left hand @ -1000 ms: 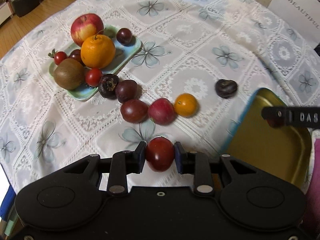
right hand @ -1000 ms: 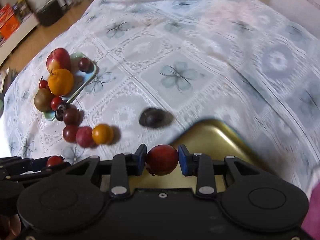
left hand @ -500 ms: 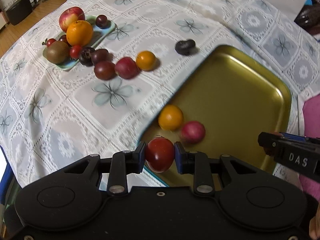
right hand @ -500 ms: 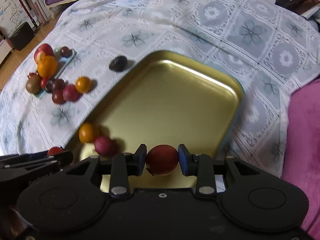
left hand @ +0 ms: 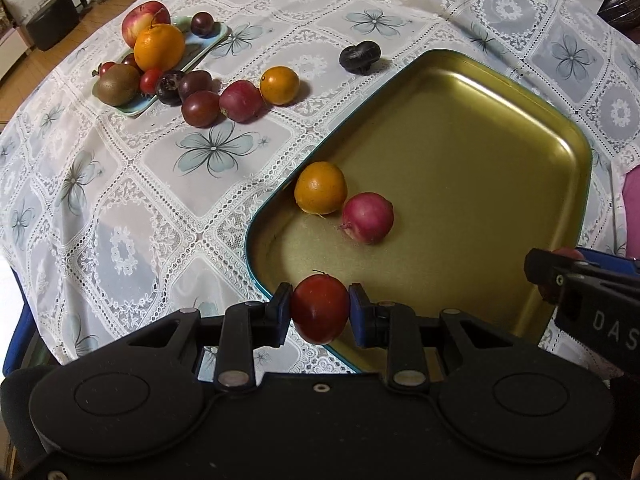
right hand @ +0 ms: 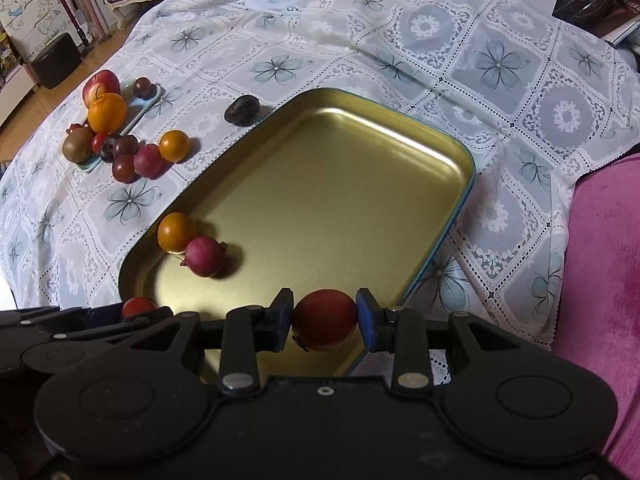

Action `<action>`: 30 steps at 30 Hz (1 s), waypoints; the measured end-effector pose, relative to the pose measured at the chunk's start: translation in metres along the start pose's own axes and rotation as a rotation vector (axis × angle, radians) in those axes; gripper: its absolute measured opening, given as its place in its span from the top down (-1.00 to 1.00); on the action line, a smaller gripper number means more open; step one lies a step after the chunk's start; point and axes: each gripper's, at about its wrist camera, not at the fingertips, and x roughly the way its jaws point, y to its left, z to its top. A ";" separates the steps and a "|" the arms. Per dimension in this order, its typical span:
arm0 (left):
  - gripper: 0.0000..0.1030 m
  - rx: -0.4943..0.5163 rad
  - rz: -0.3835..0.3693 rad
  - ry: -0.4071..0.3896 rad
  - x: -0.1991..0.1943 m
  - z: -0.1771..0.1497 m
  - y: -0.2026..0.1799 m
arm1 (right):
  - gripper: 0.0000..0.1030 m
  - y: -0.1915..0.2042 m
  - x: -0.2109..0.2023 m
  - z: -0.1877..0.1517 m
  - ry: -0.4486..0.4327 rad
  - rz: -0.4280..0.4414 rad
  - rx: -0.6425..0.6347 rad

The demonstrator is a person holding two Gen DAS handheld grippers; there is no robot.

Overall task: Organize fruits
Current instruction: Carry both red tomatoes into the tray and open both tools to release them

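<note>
A: Fruit is clamped in both claws. A dark red tomato-like fruit (left hand: 319, 307) is pinched between the blue pads of the left gripper (left hand: 319, 309), above the near left corner of the gold tray (left hand: 460, 152).

B: And the right gripper (right hand: 325, 319)?

A: It is closed on a second red fruit (right hand: 325, 319), held over the near edge of the same tray. From the left wrist view only the tip of that gripper is seen at the right border, with a bit of red showing behind it.

B: What is already lying in the tray?

A: Two pieces are seen near its left rim: a small orange fruit (left hand: 320, 188) and a pink-red fruit (left hand: 368, 218), touching each other. The remaining floor of the tray is bare metal.

B: Where is the remaining fruit found?

A: On the lace tablecloth (left hand: 120, 184), well apart from the tray. A pale green plate (left hand: 208, 42) is loaded with an apple (left hand: 138, 22), a large orange (left hand: 159, 47), a kiwi (left hand: 116, 84), a dark plum (left hand: 202, 23) and small red tomatoes. Beside the plate a loose cluster is laid out: dark plums, a reddish fruit (left hand: 240, 101) and a small orange one (left hand: 279, 85). A single dark, wrinkled fruit (left hand: 359, 57) is set just beside the tray's far left rim.
</note>
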 end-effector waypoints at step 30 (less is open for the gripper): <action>0.24 -0.023 -0.007 -0.013 -0.003 0.002 0.010 | 0.29 0.004 0.003 0.000 0.013 -0.012 -0.006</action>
